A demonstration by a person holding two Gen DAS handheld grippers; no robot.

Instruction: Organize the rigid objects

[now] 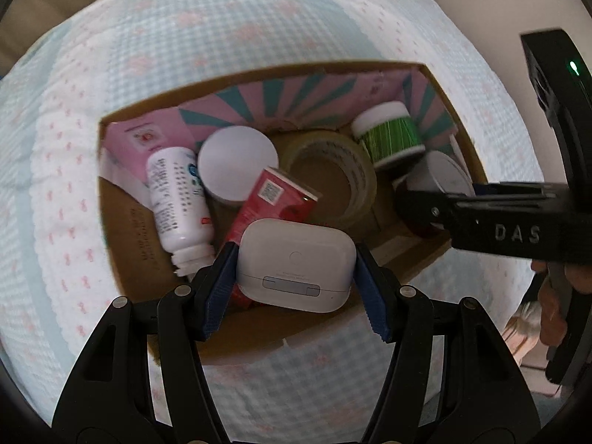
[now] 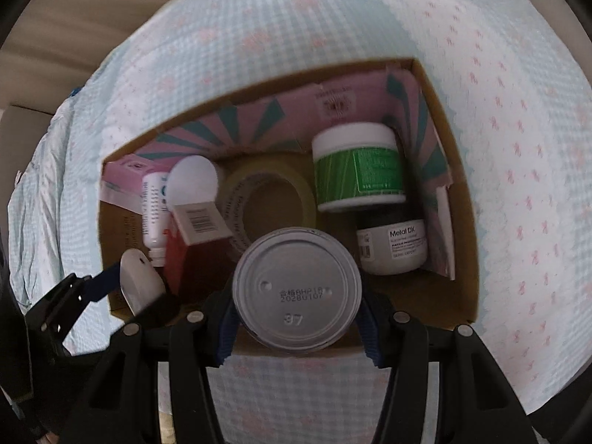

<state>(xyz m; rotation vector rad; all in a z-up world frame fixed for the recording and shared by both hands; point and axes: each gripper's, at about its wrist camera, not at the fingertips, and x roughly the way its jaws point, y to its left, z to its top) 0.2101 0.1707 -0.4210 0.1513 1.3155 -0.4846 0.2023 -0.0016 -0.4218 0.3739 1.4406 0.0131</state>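
Observation:
My left gripper (image 1: 294,277) is shut on a white earbud case (image 1: 296,262) and holds it over the near edge of an open cardboard box (image 1: 111,222). The case also shows in the right wrist view (image 2: 138,283). My right gripper (image 2: 298,318) is shut on a metal can (image 2: 298,290), its stamped bottom facing the camera, above the box's (image 2: 462,222) near right part. The right gripper also shows in the left wrist view (image 1: 418,203), over the box's right side.
In the box lie a white bottle (image 1: 177,199), a white round lid (image 1: 236,161), a red carton (image 1: 270,199), a tape roll (image 1: 333,170), a green-labelled jar (image 1: 388,133) and a white "Metal DX" jar (image 2: 392,246). The box sits on a blue-checked quilt (image 1: 222,29).

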